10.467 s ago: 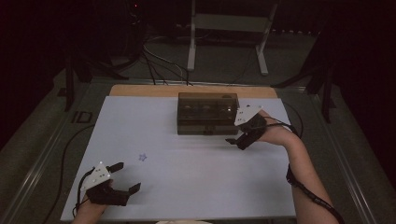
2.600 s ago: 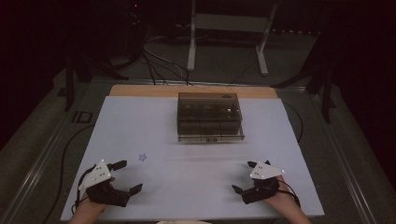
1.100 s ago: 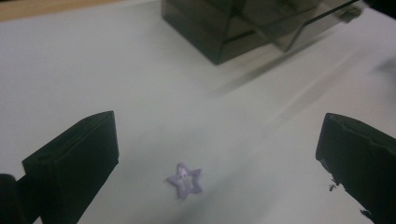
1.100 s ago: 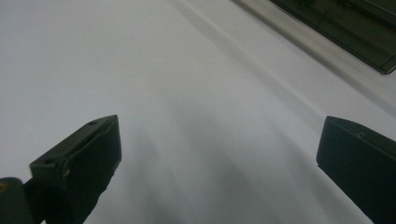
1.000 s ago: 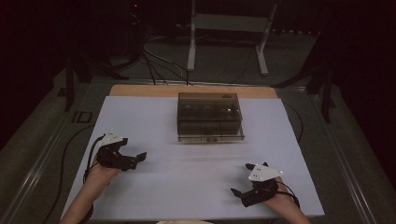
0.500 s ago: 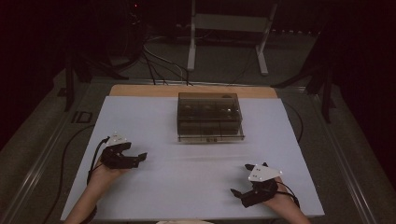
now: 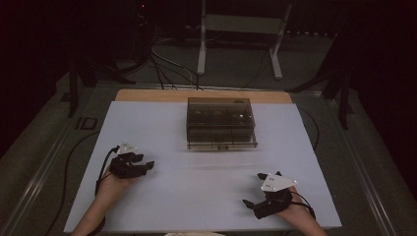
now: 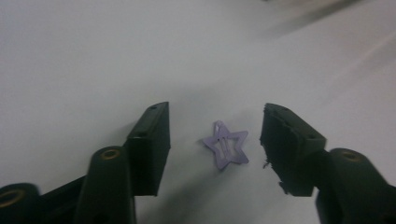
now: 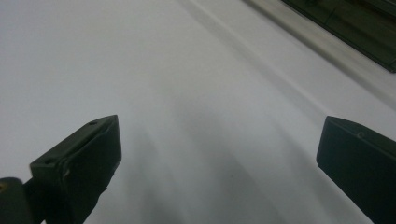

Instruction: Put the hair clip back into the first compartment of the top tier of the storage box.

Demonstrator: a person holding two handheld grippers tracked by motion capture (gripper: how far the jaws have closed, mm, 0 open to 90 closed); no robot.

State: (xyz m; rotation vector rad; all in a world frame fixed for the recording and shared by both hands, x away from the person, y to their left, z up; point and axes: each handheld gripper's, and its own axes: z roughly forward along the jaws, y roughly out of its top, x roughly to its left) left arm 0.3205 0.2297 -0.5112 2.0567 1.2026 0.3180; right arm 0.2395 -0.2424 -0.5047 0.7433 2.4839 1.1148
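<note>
A small purple star-shaped hair clip lies flat on the white table sheet. My left gripper is down over it with one black jaw on each side, and neither pad touches it. Its jaws have just been closing around the clip, and gaps remain on both sides. In the high view the left gripper is at the table's left, and the clip is hidden under it. My right gripper rests near the front right with its jaws wide open and nothing between them.
A dark see-through box with compartments stands at the middle back of the sheet, and its edge shows in the right gripper view. Cables trail off the left side. A bare wooden strip runs along the table's far edge.
The left hand went from the near-left corner forward to the star clip, then sank over it, and its jaws narrowed. The right hand came back from the box and has since stayed put.
</note>
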